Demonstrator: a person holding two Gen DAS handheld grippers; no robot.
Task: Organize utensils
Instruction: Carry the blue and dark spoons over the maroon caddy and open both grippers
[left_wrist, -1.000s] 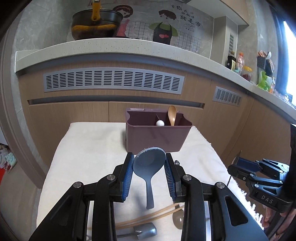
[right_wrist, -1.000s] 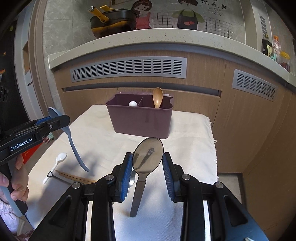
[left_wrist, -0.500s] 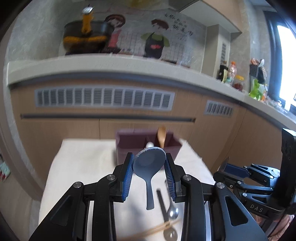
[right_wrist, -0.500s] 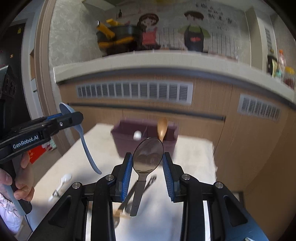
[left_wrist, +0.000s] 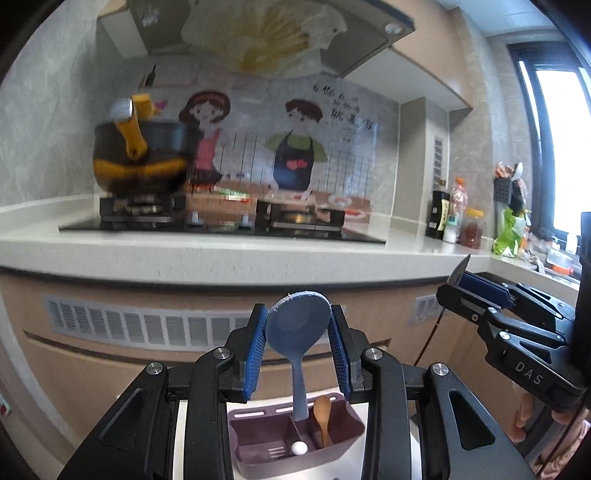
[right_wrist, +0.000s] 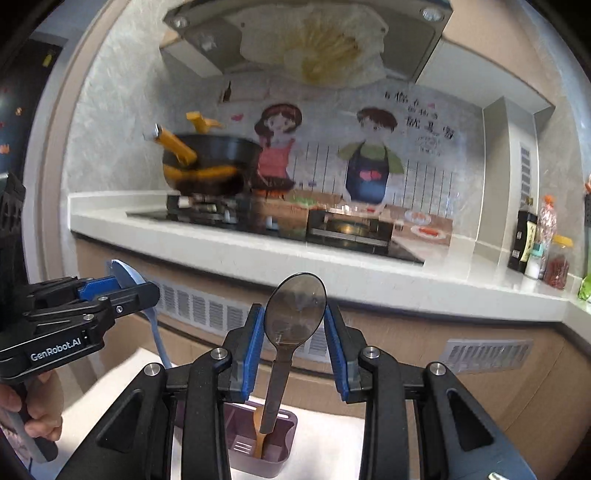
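Left wrist view: your left gripper (left_wrist: 298, 350) fingers are part closed on the bowl of the blue spoon (left_wrist: 298, 326), handle hanging down. A second ago the caddy (left_wrist: 295, 439) sat level ahead of the fingers; it now lies below them, so the spoon is lifted clear for insertion.

Right wrist view: your right gripper (right_wrist: 294, 349) fingers clamp the metal spoon (right_wrist: 295, 310) by its bowl. Its handle now hangs above the caddy's compartment beside the wooden spoon (right_wrist: 260, 432). Lower both.
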